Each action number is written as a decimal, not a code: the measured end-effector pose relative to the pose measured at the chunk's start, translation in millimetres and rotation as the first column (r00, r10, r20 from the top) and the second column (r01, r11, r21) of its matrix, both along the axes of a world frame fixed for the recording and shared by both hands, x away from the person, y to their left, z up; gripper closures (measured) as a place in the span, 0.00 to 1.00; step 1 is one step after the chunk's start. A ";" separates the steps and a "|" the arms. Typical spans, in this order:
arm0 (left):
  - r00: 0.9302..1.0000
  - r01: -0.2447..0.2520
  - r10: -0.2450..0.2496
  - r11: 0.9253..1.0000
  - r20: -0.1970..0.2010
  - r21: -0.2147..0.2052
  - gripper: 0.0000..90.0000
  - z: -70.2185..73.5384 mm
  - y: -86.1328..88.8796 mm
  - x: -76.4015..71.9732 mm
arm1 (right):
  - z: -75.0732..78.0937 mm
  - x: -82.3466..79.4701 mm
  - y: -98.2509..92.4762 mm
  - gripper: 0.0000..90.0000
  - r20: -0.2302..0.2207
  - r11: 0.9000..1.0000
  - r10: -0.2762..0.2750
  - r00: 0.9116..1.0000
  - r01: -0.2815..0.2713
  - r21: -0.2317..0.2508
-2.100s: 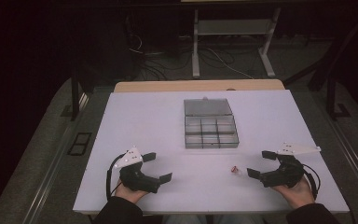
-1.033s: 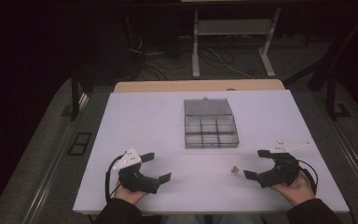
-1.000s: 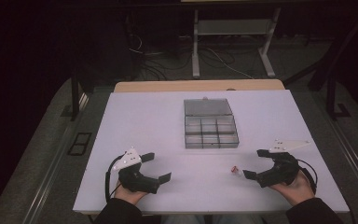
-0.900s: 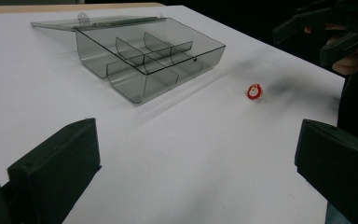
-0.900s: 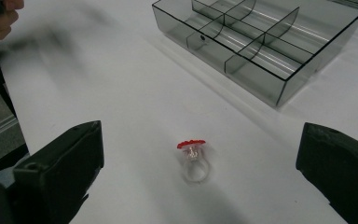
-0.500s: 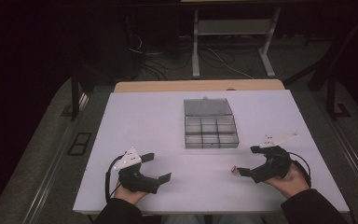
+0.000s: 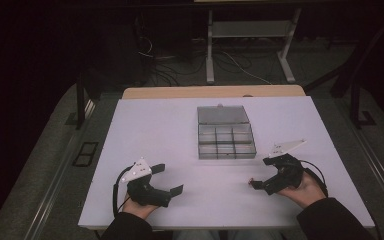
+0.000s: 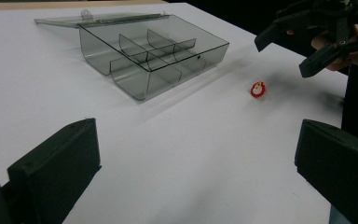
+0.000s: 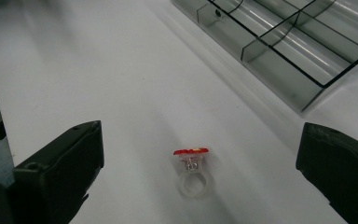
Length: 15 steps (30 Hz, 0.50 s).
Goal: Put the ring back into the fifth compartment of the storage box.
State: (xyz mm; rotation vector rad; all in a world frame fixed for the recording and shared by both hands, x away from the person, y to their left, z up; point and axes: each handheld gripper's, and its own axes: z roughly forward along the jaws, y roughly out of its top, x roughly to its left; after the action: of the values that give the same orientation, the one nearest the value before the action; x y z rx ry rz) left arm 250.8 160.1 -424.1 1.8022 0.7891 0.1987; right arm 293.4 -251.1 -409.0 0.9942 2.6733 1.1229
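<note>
Ring, clear plastic with a red top, lies on the white table between the right tool's spread jaws.

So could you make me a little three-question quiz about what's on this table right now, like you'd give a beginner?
1. True or false: the lid of the clear organizer box is shut.
2. Which gripper is nearer the small red-topped ring? A) left gripper B) right gripper
3. Fill in: the ring lies on the white table, between the right gripper's ____ jaws.

Key: 1 false, the lid lies folded back. 2 B. 3 open; they have not touched the ring.
</note>
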 end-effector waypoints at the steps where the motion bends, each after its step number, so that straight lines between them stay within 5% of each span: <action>1: 1.000 0.001 -0.001 1.000 0.000 0.002 0.00 -0.1 0.0 0.1 | -1.4 1.2 1.3 0.00 -0.006 1.000 0.006 1.000 -0.006 -0.006; 15: 1.000 0.007 -0.007 1.000 0.005 0.007 0.00 0.3 -0.4 -0.4 | -12.6 7.9 6.4 0.00 -0.036 0.997 0.052 0.998 -0.054 -0.059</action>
State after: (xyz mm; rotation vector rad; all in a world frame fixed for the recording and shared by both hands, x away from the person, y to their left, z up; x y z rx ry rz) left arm 250.4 159.7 -423.8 1.8102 0.7798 0.2015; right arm 301.3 -244.7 -421.5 0.9474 2.7586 1.0368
